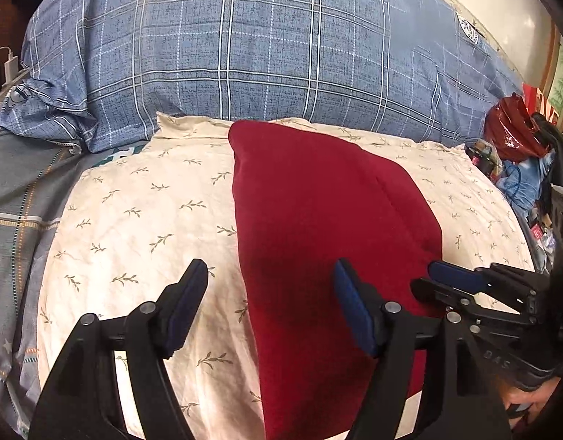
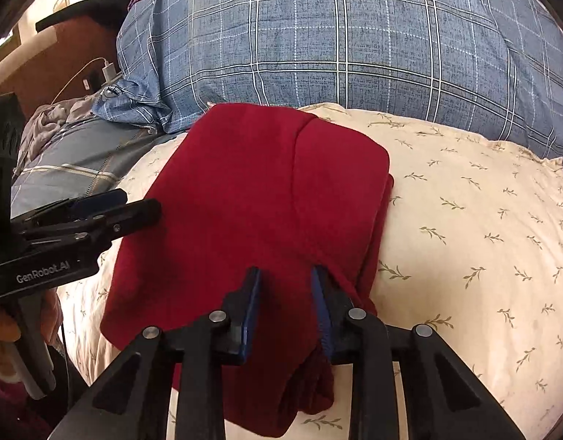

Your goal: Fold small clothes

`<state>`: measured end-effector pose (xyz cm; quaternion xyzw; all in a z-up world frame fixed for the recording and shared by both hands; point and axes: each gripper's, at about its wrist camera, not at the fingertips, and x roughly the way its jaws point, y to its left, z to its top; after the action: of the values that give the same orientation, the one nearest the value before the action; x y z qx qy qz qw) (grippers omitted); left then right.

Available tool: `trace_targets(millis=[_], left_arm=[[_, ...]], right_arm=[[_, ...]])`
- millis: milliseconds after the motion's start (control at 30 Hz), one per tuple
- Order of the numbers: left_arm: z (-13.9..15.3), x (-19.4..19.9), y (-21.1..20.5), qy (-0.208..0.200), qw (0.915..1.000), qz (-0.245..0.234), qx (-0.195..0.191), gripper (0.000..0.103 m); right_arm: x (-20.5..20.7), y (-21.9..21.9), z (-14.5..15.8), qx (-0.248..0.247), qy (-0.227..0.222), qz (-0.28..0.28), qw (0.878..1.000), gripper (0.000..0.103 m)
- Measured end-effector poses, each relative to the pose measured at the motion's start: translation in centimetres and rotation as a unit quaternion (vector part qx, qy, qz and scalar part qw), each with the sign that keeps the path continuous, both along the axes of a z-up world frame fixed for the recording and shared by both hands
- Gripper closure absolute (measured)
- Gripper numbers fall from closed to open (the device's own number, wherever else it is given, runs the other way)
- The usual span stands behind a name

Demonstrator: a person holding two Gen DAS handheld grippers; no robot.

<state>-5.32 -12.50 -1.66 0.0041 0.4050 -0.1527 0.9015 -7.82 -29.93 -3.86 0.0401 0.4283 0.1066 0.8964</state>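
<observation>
A dark red garment [image 1: 329,227] lies folded on a cream pillow with a leaf print [image 1: 142,220]. My left gripper [image 1: 272,275] is open above the garment's near left edge, one finger over the pillow, one over the red cloth, holding nothing. In the right wrist view the garment [image 2: 252,190] shows a curved seam and a stacked right edge. My right gripper [image 2: 285,278] stands partly open over the garment's near edge, with red cloth between its fingers; the grip is unclear. The left gripper also shows at the left of the right wrist view [image 2: 109,205].
A large blue plaid pillow [image 1: 266,47] lies behind the cream pillow. A grey plaid sheet [image 1: 13,212] is to the left. A red plastic bag [image 1: 512,132] and clutter sit at the right. A white charger with a cable [image 2: 109,71] is at the left.
</observation>
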Motion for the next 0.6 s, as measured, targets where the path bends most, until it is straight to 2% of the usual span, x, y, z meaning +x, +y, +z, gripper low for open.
trace_targets(millis=[67, 200, 600], left_arm=[[0.2, -0.2, 0.1, -0.005, 1.0, 0.004, -0.003, 0.028], [0.7, -0.4, 0.3, -0.011, 0.9999, 0.012, -0.006, 0.028], [0.8, -1.0, 0.2, -0.012, 0.9997, 0.017, -0.01, 0.028]], right_arm=[[-0.7, -0.3, 0.8, 0.021, -0.006, -0.003, 1.0, 0.071], [-1.5, -0.7, 2.5, 0.059, -0.019, -0.015, 0.998, 0.051], [-2.0, -1.0, 3.4, 0.045, -0.026, -0.045, 0.998, 0.048]])
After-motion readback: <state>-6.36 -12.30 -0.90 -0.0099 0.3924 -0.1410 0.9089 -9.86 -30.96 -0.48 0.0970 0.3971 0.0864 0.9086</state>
